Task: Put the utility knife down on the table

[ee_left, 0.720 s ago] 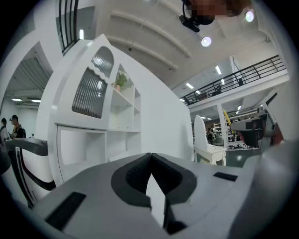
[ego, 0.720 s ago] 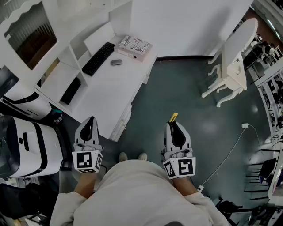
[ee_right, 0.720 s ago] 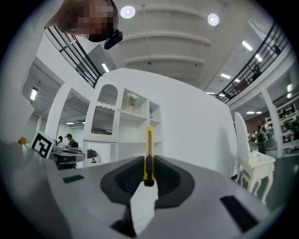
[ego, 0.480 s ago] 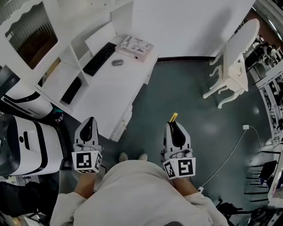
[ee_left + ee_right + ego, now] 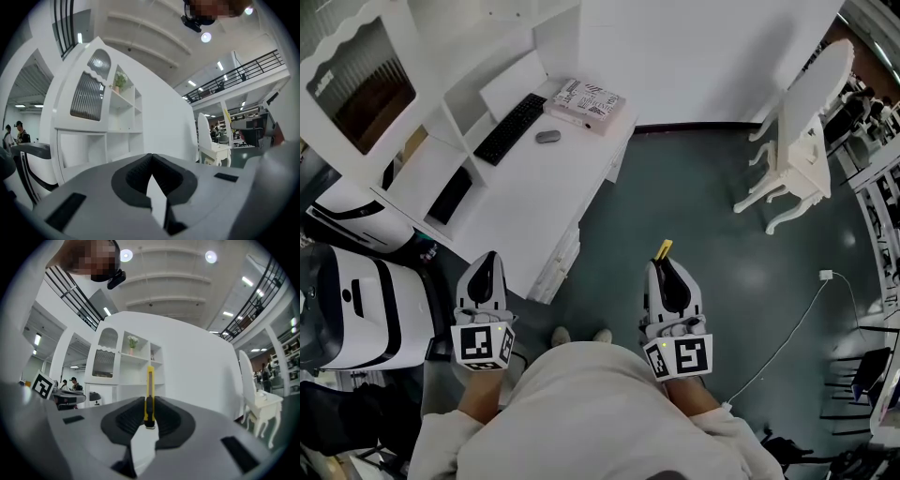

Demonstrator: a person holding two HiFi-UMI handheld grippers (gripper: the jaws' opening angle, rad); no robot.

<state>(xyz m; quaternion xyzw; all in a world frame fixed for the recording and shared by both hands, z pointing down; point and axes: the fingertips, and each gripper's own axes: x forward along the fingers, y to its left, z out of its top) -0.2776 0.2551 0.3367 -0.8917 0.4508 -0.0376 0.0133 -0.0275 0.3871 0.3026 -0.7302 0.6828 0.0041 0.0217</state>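
Head view, stance: I hold both grippers low in front of my body, above the dark grey-green floor [image 5: 712, 216]. The white rectangular bench [image 5: 534, 202] lies ahead and to my left.
State, right gripper [image 5: 662, 265]: the fingers are clenched on the slim yellow plastic utility knife [image 5: 663, 249]. Its tip juts forward past the fingertips.
Right gripper view, grip detail: the black ribbed fingers [image 5: 126, 419] pinch the knife's lower end. The yellow body stands straight up along the centre line between them. I judge that this hold near the tail leaves most of the length free to be laid flat.
State, left gripper [image 5: 490, 258]: the fingers [image 5: 136, 177] are pressed together with nothing between them. I judge this tool idle, held aside so that it does not obstruct the placement.
Knife location: in the air over the floor, well apart from the bench and not yet above it.
Bench contents: a black keyboard [image 5: 508, 125], a small grey mouse [image 5: 547, 136] and a white box with black patterned print [image 5: 586, 100] sit at the far end. The nearer part shows bare white surface, which I judge to be the suitable place.
Next move, judged: carry the right gripper forward and left, then lower it.
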